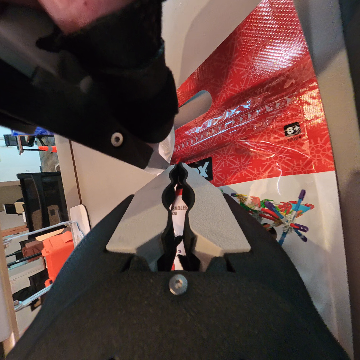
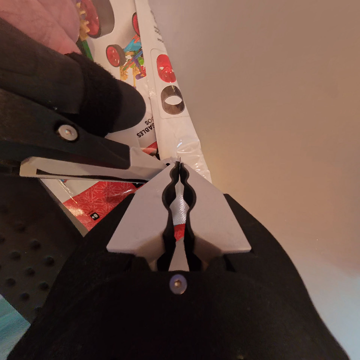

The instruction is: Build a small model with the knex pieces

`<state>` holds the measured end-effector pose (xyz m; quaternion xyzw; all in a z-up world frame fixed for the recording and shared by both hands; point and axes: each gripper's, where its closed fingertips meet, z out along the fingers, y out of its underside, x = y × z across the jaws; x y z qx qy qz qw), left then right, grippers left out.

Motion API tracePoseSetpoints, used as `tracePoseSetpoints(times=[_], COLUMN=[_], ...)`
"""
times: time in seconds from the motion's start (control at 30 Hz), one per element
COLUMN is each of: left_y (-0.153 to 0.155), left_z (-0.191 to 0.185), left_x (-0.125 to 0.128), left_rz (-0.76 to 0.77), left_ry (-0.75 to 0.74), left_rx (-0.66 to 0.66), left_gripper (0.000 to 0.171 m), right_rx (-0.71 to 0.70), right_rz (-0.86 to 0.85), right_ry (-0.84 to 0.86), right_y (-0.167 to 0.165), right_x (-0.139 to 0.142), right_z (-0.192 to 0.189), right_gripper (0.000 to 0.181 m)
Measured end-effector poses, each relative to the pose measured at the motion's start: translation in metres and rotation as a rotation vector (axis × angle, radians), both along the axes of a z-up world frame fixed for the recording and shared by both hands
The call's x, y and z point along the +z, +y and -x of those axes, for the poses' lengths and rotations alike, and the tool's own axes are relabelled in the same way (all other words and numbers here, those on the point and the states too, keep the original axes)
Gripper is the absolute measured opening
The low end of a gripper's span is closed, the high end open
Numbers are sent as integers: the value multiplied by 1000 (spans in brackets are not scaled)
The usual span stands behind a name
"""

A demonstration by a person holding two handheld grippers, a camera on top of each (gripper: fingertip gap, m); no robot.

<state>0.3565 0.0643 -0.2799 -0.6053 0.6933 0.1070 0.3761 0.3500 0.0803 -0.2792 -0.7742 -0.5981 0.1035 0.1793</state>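
My left gripper [image 1: 178,165] is clamped at its tips on the edge of a plastic toy bag [image 1: 253,124], whose white lower edge runs down between the two grey fingers [image 1: 144,214] towards the palm. Ahead of the tips and to their right spreads the red snowflake-patterned upper part of the bag, with its oval hanging slot [image 1: 196,103] and a clear seal strip; below that, the white part bears a printed picture of a coloured rod-and-connector model [image 1: 282,214]. My right gripper [image 2: 178,164] is likewise closed on the bag's edge: a thin sliver of film stands up between the black wavy pads [image 2: 167,194], and clear, wrinkled plastic passes behind them. In the right wrist view the other gripper comes in from the left, its tip touching mine, so both grips sit side by side on the same stretch of edge. A gloved hand [image 2: 64,64] rides above that other gripper. Beyond my right tips and to their left, the white face of the bag shows pictured red wheels [image 2: 115,55] and a dark ring [image 2: 172,100]. The bag appears closed, its seal strip unbroken as far as I can see; no contents are out. Well off to the left of my left gripper stands an orange case [image 1: 56,251] among furniture.
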Motion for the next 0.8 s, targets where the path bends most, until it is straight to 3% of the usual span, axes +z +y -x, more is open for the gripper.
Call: tracePoseSetpoints(times=[0.1,0.17,0.2,0.27,0.33,0.5,0.63,0.8], left_y=[4,-17,-24,-14,-11,-11,-8,-8], left_z=[2,-13,-15,-14,-11,-12,-13,-12], left_x=[0,4,0,6,1,5,10,8], left_rz=[-4,20,-21,33,28,-7,-27,-51], left_ry=[1,-50,-11,-81,-50,-56,-81,-58], left_rx=[20,-63,-95,-33,-31,-41,-29,-38], left_gripper=[0,0,0,0,0,0,0,0], right_rx=[-31,-138,-204,-218,-125,-5,68,68], right_rz=[-15,-165,-114,-77,-10,160,199,158], right_ry=[25,-3,57,124,195,142,65,45], right_y=[7,47,61,72,54,-1,-21,-23], right_x=[0,7,14,29,40,38,29,17], right_z=[4,-14,-19,-21,-8,-9,-18,-16], right_gripper=[0,0,0,0,0,1,18,10])
